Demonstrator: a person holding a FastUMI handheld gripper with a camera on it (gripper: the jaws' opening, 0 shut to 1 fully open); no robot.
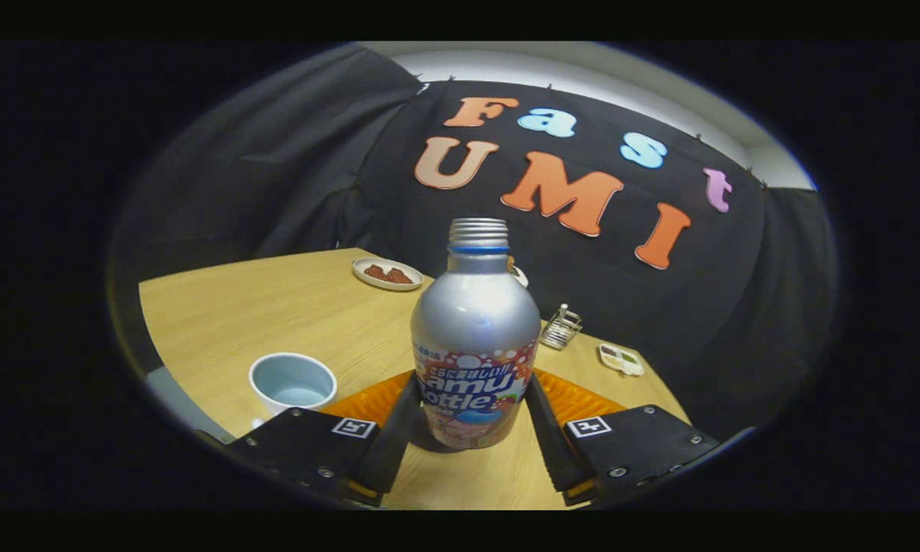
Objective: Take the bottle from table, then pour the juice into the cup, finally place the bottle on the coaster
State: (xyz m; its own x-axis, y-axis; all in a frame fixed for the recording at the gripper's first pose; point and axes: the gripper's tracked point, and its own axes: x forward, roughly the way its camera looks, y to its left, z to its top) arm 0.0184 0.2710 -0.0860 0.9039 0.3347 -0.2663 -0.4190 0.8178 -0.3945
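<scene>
- A pale wooden tabletop [276,307] spreads across the booth and carries everything in play.
- An orange coaster [583,399] lies flat just behind the bottle, showing on both sides of it — the final resting place the task names.
- The silver bottle [475,337] stands upright on the tabletop between the two fingers, long axis vertical, threaded neck pointing up with no cap on it, printed label facing the camera.
- The gripper [471,429] has its jaws on either side of the bottle's lower body; each finger appears to touch the label band, though whether both are truly pressing cannot be told for sure.
- A light blue cup [293,382] sits open-mouthed and upright to the left of the bottle, near the left finger, apart from the coaster.
- A small plate [387,274] with reddish-brown pieces rests far beyond the bottle; a little wire rack [561,328] and a small white tray [621,359] lie off to the right, well clear.
- The step in hand looks to be the first — taking the bottle. The base seems to rest on the tabletop, so nothing is poured yet.
- Next calls for a firm grip, a straight lift, a carry left over the cup, then a slow tilt of the neck toward it.
</scene>
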